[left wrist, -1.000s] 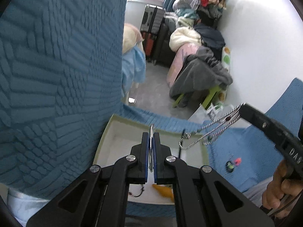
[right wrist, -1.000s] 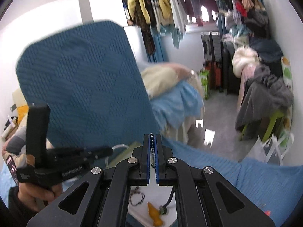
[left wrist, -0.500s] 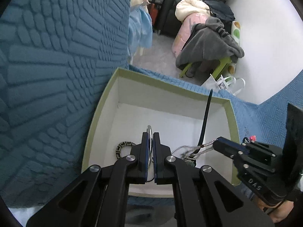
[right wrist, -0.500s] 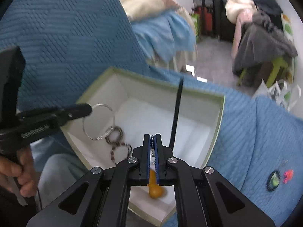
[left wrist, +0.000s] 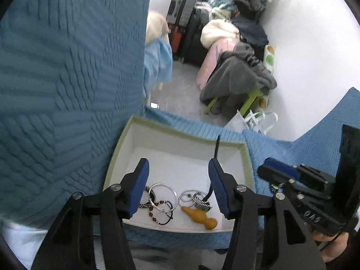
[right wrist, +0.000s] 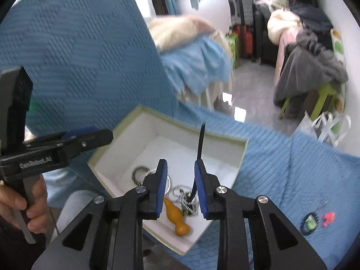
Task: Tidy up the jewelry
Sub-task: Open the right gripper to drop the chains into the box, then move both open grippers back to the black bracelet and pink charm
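Observation:
A white box with a green rim (left wrist: 121, 144) (right wrist: 144, 110) sits on a blue quilted cover. In it lie a silver ring bangle (left wrist: 162, 194), a beaded bracelet (left wrist: 157, 213), a silver ball chain (left wrist: 191, 199) (right wrist: 180, 191), a patterned band (right wrist: 139, 172), an orange gourd pendant (left wrist: 200, 217) (right wrist: 177, 219) and a black strap (left wrist: 216, 145) (right wrist: 201, 141). My left gripper (left wrist: 178, 187) is open and empty above the box. My right gripper (right wrist: 181, 187) is open and empty above the chain; it also shows in the left wrist view (left wrist: 279, 172).
A green brooch (right wrist: 310, 222) and a pink trinket (right wrist: 329, 217) lie on the blue cover right of the box. A tall blue cushion (left wrist: 67, 78) stands to the left. Beyond are a grey floor, clothes piles, suitcases and a green stool (left wrist: 252, 99).
Both grippers have opened. The silver bangle has dropped from the left gripper and the ball chain from the right; both lie in the box. Both grippers have lifted a little.

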Demonstrator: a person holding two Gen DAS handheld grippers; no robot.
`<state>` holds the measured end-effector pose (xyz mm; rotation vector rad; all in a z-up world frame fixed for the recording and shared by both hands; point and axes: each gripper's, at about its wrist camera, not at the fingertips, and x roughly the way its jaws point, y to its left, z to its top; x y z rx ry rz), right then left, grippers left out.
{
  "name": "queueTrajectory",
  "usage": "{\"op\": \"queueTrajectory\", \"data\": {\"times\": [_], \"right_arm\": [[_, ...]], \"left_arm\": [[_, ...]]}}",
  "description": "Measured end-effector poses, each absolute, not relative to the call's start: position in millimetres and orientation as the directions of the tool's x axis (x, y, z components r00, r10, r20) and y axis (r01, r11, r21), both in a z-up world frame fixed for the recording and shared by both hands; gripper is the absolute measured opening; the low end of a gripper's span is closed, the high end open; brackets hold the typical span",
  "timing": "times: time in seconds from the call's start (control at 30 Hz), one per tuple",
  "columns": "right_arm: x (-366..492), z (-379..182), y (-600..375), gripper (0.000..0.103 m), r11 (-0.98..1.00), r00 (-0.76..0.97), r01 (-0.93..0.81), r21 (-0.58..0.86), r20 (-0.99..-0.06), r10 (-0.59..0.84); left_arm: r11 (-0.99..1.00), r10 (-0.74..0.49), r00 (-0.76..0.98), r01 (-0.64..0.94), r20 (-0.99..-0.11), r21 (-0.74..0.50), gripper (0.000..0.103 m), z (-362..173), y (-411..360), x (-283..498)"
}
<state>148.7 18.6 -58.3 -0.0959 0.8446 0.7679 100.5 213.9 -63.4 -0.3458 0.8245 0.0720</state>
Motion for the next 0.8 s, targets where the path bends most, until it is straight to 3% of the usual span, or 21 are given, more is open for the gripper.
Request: {"op": "queueTrajectory", "data": {"times": [0.33,0.8], "right_arm": [[124,30,-33,0.023,0.752,0.577,-0.637,0.172,-0.540,0.612],[91,54,-108,0.023,0.818,0.711,-0.568,0.091,-0.446,0.543]], "left_arm": [[0.953,-0.034,0.788,-0.160,-0.615,-0.258,0.056,8,183,73],[0.967,-0.054,0.836,-0.093,-0.545,-0.238,0.056,32,117,67]]}}
